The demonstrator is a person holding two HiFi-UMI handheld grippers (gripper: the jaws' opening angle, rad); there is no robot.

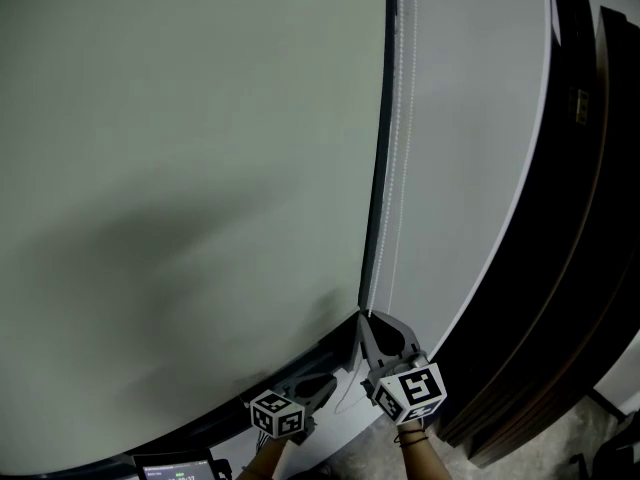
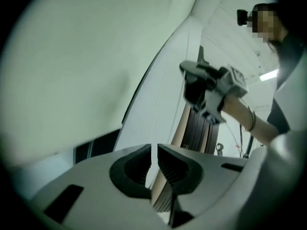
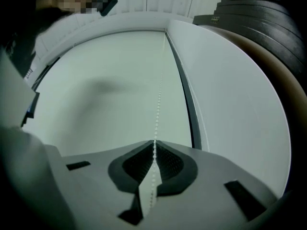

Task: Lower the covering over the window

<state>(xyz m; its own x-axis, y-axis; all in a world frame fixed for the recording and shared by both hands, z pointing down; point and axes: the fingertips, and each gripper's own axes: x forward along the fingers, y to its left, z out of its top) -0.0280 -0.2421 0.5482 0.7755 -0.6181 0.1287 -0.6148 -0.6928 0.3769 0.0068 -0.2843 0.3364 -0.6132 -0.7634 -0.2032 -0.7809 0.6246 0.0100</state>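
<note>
1. Roller blind [image 1: 200, 168]: a pale grey-green, matte, smooth sheet hanging flat over the window is seen filling the left and centre of the head view. Its right edge is bounded by a thin dark strip.
2. Bead chain [image 1: 400, 118]: a white chain of small round beads is seen hanging just beside the blind's right edge, against a white wall panel [image 1: 470, 168]. Its top is cut off by the picture's edge.
3. Right gripper [image 3: 154, 162]: the ribbed dark jaws are closed on the bead chain, which runs up from between them along the blind.
4. Left gripper [image 2: 152, 164]: it is held lower and to the left of the right gripper. The jaws are set narrowly apart; a thin pale strip shows in the gap, and whether it is chain or wall behind cannot be told.
5. Writing: only black-and-white square patterns are found on the marker cubes [image 1: 412, 388]. Small text on a screen [image 1: 175, 466] at the lower edge is too small to be read, and the screen is cut off.
6. A dark band [image 1: 200, 426] is noted under the blind's lower edge.
7. Dark, glossy stacked panels [image 1: 590, 218] are seen to the right, above a speckled floor [image 1: 560, 448].
8. A thin band is worn on the wrist [image 1: 410, 436] behind the right gripper.
</note>
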